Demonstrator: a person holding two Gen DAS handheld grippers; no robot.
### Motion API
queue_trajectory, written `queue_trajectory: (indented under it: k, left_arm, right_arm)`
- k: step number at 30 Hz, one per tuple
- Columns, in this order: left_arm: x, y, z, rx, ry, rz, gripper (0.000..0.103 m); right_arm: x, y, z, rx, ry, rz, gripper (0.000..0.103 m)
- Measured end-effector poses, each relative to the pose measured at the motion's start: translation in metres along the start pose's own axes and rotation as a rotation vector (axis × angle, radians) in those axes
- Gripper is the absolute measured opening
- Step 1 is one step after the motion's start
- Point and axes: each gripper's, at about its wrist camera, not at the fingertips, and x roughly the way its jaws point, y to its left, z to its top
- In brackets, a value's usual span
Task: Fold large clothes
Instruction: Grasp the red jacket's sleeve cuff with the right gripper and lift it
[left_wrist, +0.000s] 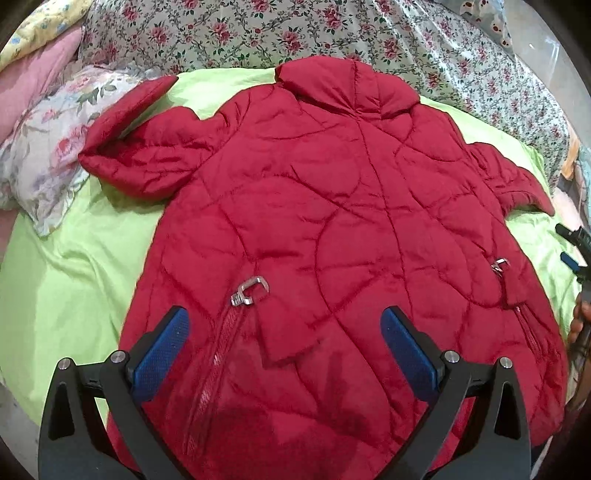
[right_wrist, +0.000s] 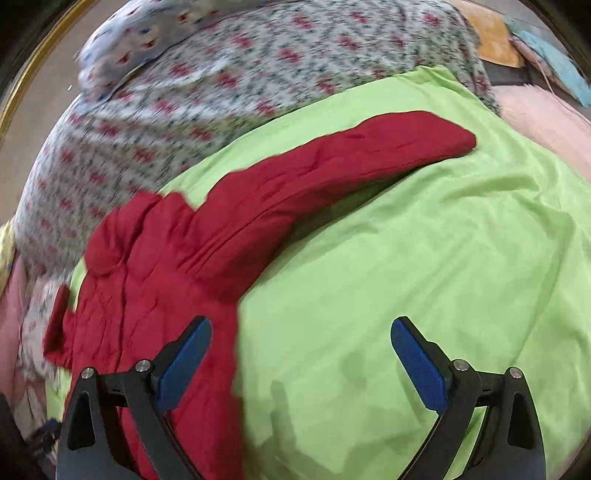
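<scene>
A lime-green sheet (left_wrist: 74, 266) covers the bed, with a floral quilt (left_wrist: 258, 33) bunched beyond it, far ahead of both pairs of fingers. On the sheet a red quilted jacket (left_wrist: 332, 206) lies spread flat, collar away from the left gripper (left_wrist: 284, 345), whose blue-padded fingers (left_wrist: 162, 350) stand wide apart above the hem, a metal zipper pull (left_wrist: 249, 291) just ahead between them. The right gripper (right_wrist: 301, 354) hangs with fingers spread too, holding nothing, its left pad (right_wrist: 184, 354) over the jacket's edge, a sleeve (right_wrist: 369, 147) stretching ahead.

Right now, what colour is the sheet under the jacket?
Lime green sheet, clearest in the right wrist view.
</scene>
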Motion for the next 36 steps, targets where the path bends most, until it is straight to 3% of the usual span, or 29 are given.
queue_trajectory:
  k: [6,11,17,22,24,26,29,36]
  left_arm:
    - [0.012,0.003,0.017,-0.036,-0.043,-0.017,0.103]
    - [0.028,-0.006,0.025,-0.034,-0.028,-0.045,0.103]
    - [0.048,-0.017,0.028,-0.036,0.026,-0.078,0.103]
    - [0.055,-0.02,0.026,-0.012,0.041,-0.058,0.103]
    - [0.056,-0.017,0.025,-0.012,0.041,-0.046,0.103]
    - [0.058,-0.016,0.025,-0.018,0.048,-0.043,0.103]
    - [0.06,-0.015,0.024,-0.022,0.067,-0.043,0.103]
    - [0.056,-0.015,0.02,-0.027,0.072,-0.058,0.103]
  right_arm:
    - [0.032,-0.037,0.034,0.092,-0.067,-0.049,0.079]
    - [0.068,-0.075,0.058,0.227,-0.056,-0.012,0.06]
    - [0.102,-0.099,0.078,0.333,-0.062,0.116,0.054]
    - [0.115,-0.115,0.097,0.369,-0.127,0.081,0.043]
    - [0.116,-0.118,0.106,0.368,-0.15,0.052,0.036]
    - [0.114,-0.117,0.112,0.348,-0.155,0.044,0.019]
    - [0.104,-0.099,0.118,0.27,-0.174,0.038,0.013]
    - [0.075,-0.055,0.115,0.134,-0.2,0.088,0.01]
